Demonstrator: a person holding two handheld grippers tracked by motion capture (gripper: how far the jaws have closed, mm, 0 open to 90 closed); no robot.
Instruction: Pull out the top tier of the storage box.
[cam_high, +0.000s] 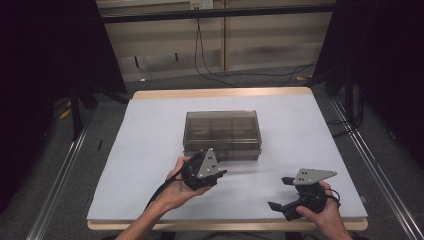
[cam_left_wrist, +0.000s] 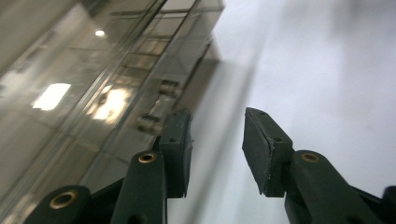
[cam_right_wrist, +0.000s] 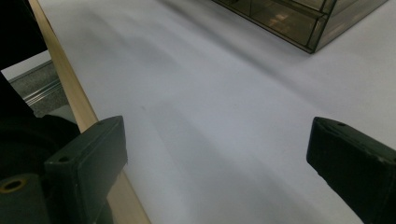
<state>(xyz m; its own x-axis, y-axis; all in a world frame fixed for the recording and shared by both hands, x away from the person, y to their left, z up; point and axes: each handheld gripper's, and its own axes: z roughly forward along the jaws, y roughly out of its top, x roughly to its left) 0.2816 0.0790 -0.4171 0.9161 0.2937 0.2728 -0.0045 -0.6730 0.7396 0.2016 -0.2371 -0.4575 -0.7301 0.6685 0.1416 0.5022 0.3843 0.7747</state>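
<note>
— Surface and surroundings?
— White sheet over a light wooden table (cam_high: 150, 107), wood edge showing at the far and near sides. Dark curtains left and right, grey floor, black cables (cam_high: 210, 65) trailing along the back wall.

— Objects on the table?
— One smoky translucent plastic box with inner compartments (cam_high: 221, 131), lid closed, sitting at the middle of the sheet. Two small latches (cam_left_wrist: 159, 105) on its front face, seen in the left gripper view.

— Left gripper?
— Black left gripper (cam_high: 215, 176), held in the person's left hand (cam_high: 175, 192), just in front of the box's near wall, aimed at it. Jaws a little apart, nothing between them; cannot tell if a tip touches the box.

— Right gripper?
— Black right gripper (cam_high: 281, 192), in the right hand (cam_high: 327, 212), low near the table's front-right edge, well apart from the box. Jaws spread wide, empty; bare sheet between them in the right gripper view.
</note>
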